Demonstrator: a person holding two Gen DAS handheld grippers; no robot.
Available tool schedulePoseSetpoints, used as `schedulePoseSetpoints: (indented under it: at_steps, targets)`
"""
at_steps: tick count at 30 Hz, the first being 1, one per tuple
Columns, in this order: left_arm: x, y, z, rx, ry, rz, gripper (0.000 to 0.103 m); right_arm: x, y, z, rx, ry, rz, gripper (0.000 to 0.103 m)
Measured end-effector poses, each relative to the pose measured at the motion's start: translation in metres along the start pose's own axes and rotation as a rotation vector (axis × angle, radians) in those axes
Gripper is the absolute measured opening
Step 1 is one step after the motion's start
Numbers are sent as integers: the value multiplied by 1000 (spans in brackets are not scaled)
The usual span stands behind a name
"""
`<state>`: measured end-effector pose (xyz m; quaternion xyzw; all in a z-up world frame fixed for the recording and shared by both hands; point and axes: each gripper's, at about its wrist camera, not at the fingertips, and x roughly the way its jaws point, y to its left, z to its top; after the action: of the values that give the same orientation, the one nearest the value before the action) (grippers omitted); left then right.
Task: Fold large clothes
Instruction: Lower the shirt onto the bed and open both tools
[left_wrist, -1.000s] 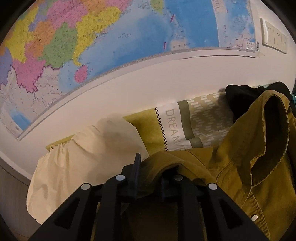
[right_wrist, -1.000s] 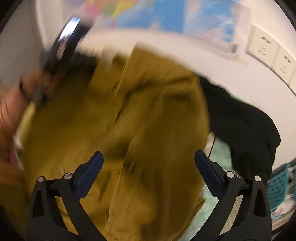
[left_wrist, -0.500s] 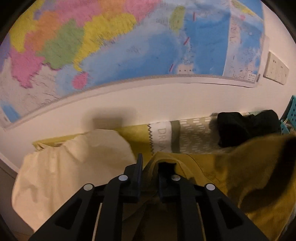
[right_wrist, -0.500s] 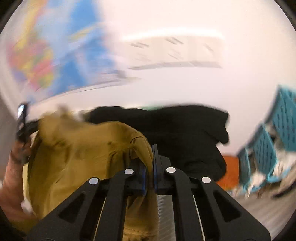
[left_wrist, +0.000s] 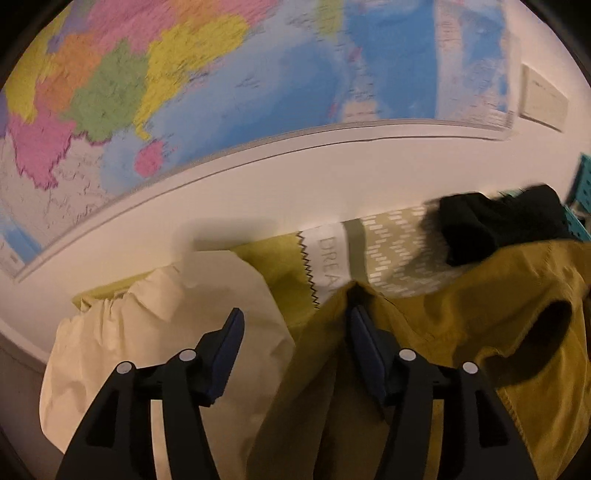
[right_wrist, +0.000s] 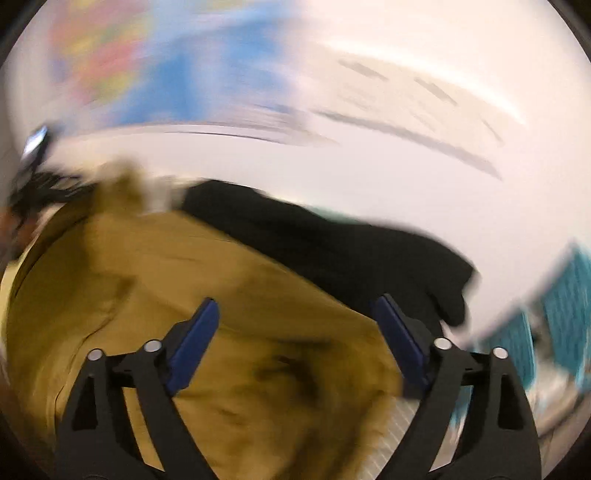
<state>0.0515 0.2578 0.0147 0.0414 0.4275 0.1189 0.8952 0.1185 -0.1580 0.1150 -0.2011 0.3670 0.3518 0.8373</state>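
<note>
both my claws are opening: left claw (left_wrist: 295, 343) lets the shirt (left_wrist: 480, 332) slip off one pad, right claw (right_wrist: 295, 332) hangs empty above it. shirt lies heaped on the bed; next i need fresh corners to spread it.

Free room above the mustard shirt (right_wrist: 221, 295); black garment (right_wrist: 351, 251) and wall (right_wrist: 406, 177) beyond.

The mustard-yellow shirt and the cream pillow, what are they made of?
The mustard-yellow shirt looks like a thick woven cloth, maybe cotton: matte, with stitched seams and soft folds. The cream pillow seems covered in thin, smooth fabric, gathered into small puckers along its edge. Neither shines.
</note>
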Motion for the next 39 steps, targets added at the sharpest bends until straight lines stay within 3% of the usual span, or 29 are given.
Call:
schedulePoseSetpoints:
  at_steps: [3,6,7,9,10,11,12,15,17,20,22,23,24,25,27,31,34,36,39]
  targets:
    - [5,-11,-1,32,9,13,62,17,62,7,-173,-3,55,90]
    - [10,-17,1,19,29,9,61,65,119,6,-363,46,14,89]
    - [10,-18,2,15,27,8,60,75,127,7,-388,61,3,77]
    - [5,-14,4,5,17,3,60,95,127,16,-378,97,31,34]
    - [-1,-11,4,1,4,-6,60,99,116,23,-325,114,80,19]
    - [-7,-8,3,-2,-7,-9,62,96,96,37,-195,112,168,2]
    - [-16,-4,2,-6,-25,-9,64,92,70,51,-67,87,225,3]
    - [-38,14,-5,-23,-72,-2,72,87,8,77,172,32,246,3]
    - [-43,24,-13,-28,-76,3,73,104,-25,83,334,65,283,3]
    - [-43,32,-33,-29,-55,2,75,146,-27,77,370,168,227,5]
    - [-44,37,-54,-25,-27,2,76,170,-26,66,410,216,211,12]
    - [-45,39,-61,-23,-19,-2,76,179,-25,62,426,229,216,16]
    - [-49,42,-72,-22,-13,-1,76,183,-25,55,462,228,203,32]
    - [-52,45,-80,-24,-11,0,77,182,-26,52,482,218,194,37]
    - [-62,50,-103,-29,-6,-13,77,170,-26,46,502,183,182,53]
    - [-84,48,-148,-44,-3,-89,77,134,-24,34,503,105,236,61]
    - [-91,35,-172,-24,9,-90,76,102,-15,19,488,57,271,66]
    - [-94,29,-186,-11,15,-90,72,89,-13,12,475,43,307,71]
    - [-94,24,-199,-30,33,-128,56,77,-8,-1,437,44,337,75]
